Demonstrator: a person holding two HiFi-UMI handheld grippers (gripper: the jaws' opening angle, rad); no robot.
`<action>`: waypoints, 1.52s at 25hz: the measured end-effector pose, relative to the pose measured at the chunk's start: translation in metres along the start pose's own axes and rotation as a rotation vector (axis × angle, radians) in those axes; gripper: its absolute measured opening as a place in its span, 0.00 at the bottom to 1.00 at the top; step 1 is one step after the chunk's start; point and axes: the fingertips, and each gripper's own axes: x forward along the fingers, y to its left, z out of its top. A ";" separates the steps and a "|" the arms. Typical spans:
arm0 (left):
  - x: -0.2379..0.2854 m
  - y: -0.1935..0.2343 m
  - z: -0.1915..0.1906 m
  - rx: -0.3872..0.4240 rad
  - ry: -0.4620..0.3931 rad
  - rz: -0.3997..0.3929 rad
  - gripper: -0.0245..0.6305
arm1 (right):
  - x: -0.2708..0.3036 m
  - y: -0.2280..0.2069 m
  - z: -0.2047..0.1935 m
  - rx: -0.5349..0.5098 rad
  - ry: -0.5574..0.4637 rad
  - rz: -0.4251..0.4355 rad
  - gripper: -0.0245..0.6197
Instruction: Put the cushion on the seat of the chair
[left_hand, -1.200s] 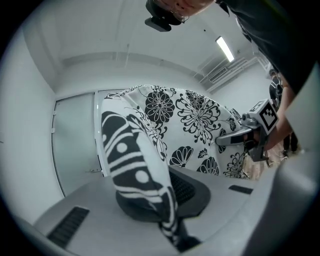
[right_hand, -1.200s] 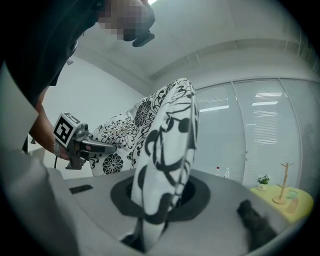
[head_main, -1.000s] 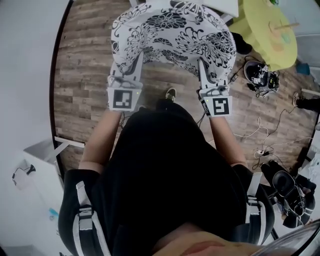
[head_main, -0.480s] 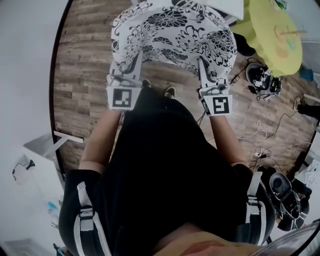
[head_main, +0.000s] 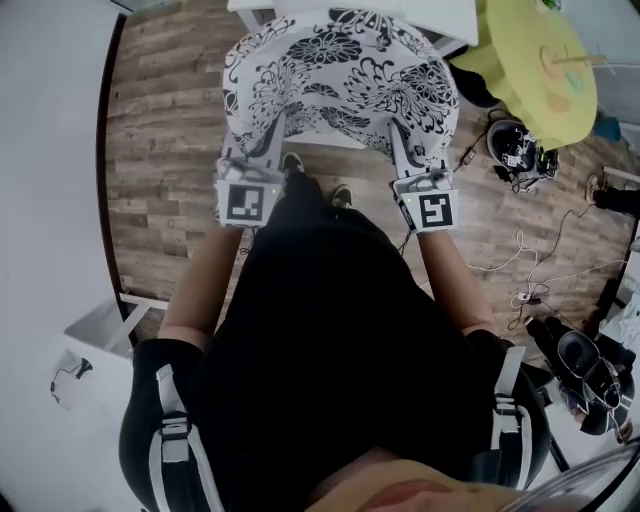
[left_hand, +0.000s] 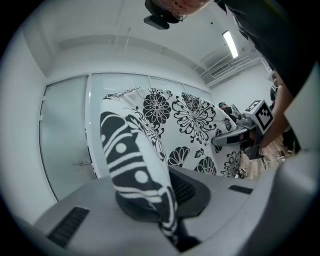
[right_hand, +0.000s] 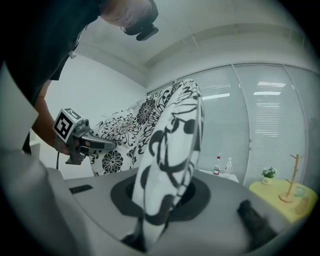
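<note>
Cushion (head_main: 340, 70) in black-and-white flower print, held up in the air ahead of the person's black-clad torso (head_main: 330, 340), clear of the wood floor (head_main: 160, 130) below it. Nearest the head camera, two bare forearms (head_main: 205, 280) reaching out from the torso toward the cushion's near edge. Marker cubes (head_main: 248, 200) on both tools just short of that edge, well apart from each other.

Left gripper (head_main: 275, 125) clamped tight on the cushion's near left corner, fabric squeezed flat between the jaws and rising from them as a striped, dotted fold in the left gripper view. Right gripper (head_main: 400, 135) likewise closed on the cushion's near right corner, a swirl-patterned edge pinched between the jaws.

Two shoe tips (head_main: 293, 163) on the floor just short of the cushion's near edge, between the grippers. To the right of the cushion, loose white cables (head_main: 520, 270) and dark gear (head_main: 520, 145) on the floor, then a yellow-green round table (head_main: 545, 60) level with the cushion's far edge. Just beyond that far edge, white flat furniture (head_main: 450, 15), kind impossible to tell. Farther behind the cushion in the gripper views, a frosted glass partition (left_hand: 65, 140) and two small bottles (right_hand: 222, 165).
</note>
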 end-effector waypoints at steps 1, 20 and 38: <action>-0.001 -0.001 0.002 0.005 -0.010 -0.015 0.08 | 0.000 0.002 0.004 0.004 -0.005 -0.009 0.12; 0.014 0.005 -0.048 -0.044 0.113 -0.149 0.08 | 0.005 0.006 -0.057 0.004 0.164 -0.094 0.12; 0.150 -0.035 -0.314 -0.278 0.481 -0.169 0.08 | 0.093 -0.041 -0.333 0.248 0.470 0.029 0.12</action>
